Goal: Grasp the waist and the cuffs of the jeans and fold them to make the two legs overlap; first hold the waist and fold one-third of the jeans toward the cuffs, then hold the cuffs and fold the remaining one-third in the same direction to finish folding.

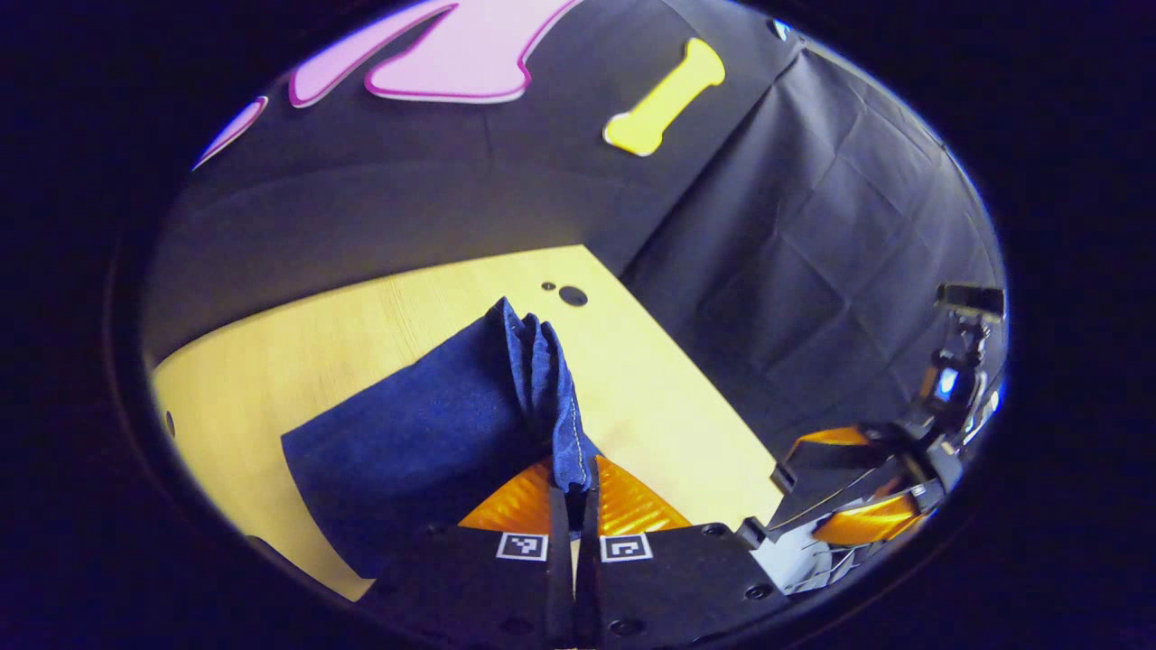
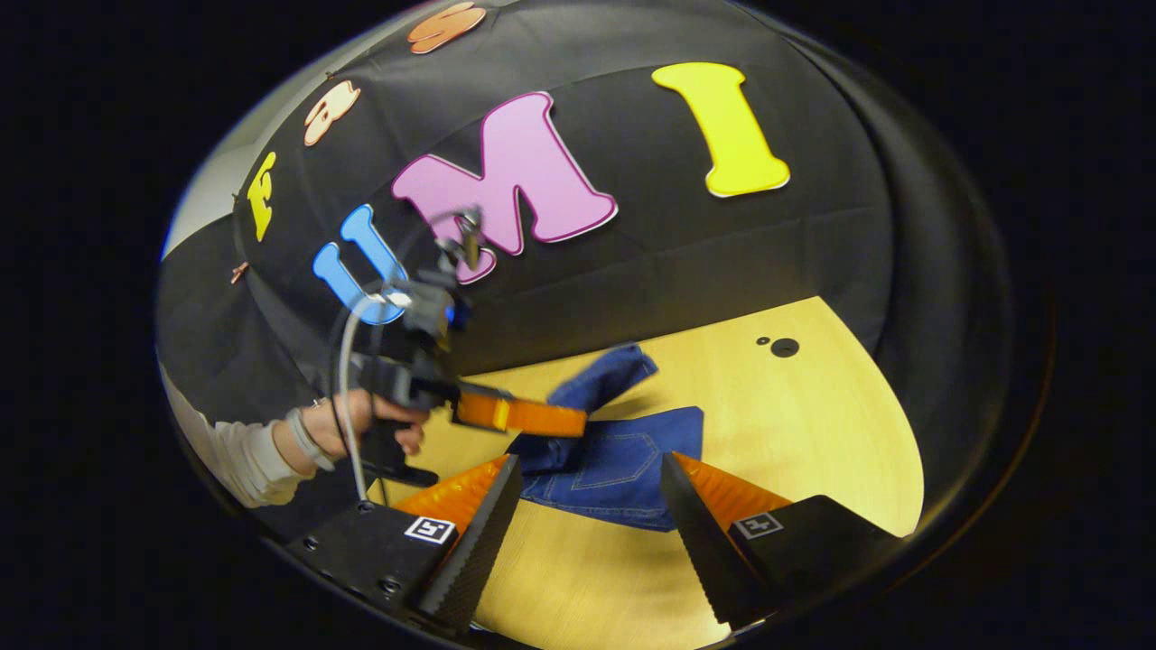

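The dark blue jeans (image 1: 424, 433) lie on the wooden table (image 1: 361, 325), with one edge pulled up into a ridge. My left gripper (image 1: 573, 474) is shut on that raised denim edge, the cloth pinched between both fingers. In the right gripper view the jeans (image 2: 623, 465) show a back pocket, and a lifted part (image 2: 603, 375) rises behind the left gripper (image 2: 578, 421), which a hand (image 2: 379, 424) holds. My right gripper (image 2: 587, 510) stands open just above the table, its fingers either side of the jeans' near edge and touching nothing. The right gripper (image 1: 768, 501) also appears off the table's right edge.
Two small dark holes (image 2: 784, 347) mark the table's far right part. Black cloth walls (image 1: 813, 253) close in behind and beside the table. A white sleeve (image 2: 244, 456) reaches in from the left. Bare wood (image 2: 813, 433) lies right of the jeans.
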